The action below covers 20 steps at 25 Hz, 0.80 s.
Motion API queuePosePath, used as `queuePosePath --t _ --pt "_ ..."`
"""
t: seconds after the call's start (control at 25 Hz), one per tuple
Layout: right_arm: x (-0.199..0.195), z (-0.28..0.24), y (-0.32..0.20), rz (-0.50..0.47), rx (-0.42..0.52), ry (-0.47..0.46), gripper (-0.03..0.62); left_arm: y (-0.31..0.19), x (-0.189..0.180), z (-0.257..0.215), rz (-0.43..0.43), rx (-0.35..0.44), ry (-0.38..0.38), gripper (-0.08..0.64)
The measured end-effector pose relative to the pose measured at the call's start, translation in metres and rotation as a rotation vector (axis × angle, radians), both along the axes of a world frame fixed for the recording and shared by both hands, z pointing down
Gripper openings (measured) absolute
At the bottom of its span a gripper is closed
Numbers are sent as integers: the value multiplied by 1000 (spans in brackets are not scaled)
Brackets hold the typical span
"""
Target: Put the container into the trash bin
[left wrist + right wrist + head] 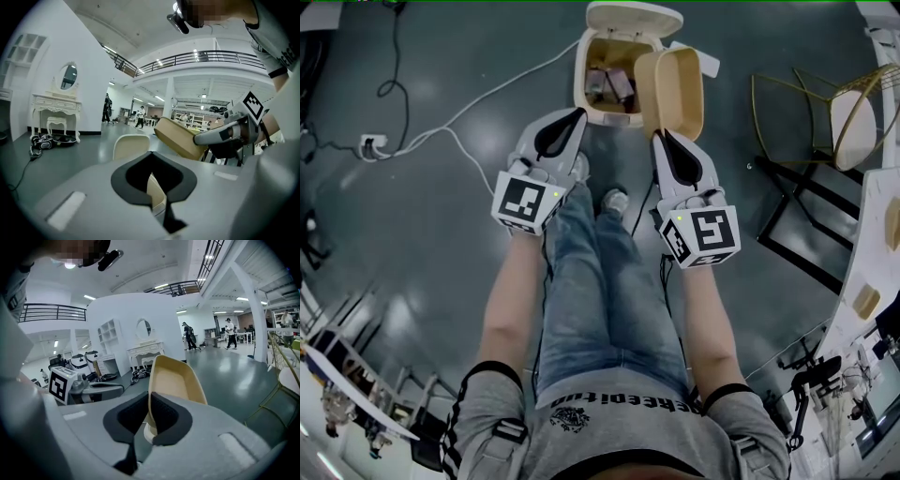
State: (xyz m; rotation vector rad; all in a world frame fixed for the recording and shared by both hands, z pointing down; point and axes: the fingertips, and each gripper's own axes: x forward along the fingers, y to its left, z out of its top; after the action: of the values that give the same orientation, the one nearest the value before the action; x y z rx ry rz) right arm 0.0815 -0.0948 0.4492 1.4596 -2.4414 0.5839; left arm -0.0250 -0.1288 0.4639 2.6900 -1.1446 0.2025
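A cream trash bin stands on the floor ahead with its lid flipped up and some rubbish inside. My right gripper is shut on the near rim of a tan, empty oval container. The container is tilted over the bin's right edge. In the right gripper view the container rises from between the pads. My left gripper sits at the bin's near left corner. In the left gripper view its jaws are closed on a cream strip, the bin's rim, with the lid behind and the container to the right.
A white cable and power strip lie on the grey floor at left. A gold wire chair and a white table edge stand at right. The person's legs and shoes are just behind the bin.
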Motion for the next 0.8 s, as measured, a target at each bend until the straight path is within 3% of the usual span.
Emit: queuePosePath --t 0.12,0.28,0.52,0.8 --pt "-8 9 -4 -23 -17 8 21 1 -9 -2 -15 -23 -7 14" --pt "-20 23 -11 -55 -47 25 21 -2 -21 -6 -22 18 15 14" --pt "-27 42 -21 -79 -98 27 21 -7 -34 -7 -43 13 25 14" --pt "-35 67 -32 -103 -161 38 21 -13 -47 -5 -61 -18 17 14"
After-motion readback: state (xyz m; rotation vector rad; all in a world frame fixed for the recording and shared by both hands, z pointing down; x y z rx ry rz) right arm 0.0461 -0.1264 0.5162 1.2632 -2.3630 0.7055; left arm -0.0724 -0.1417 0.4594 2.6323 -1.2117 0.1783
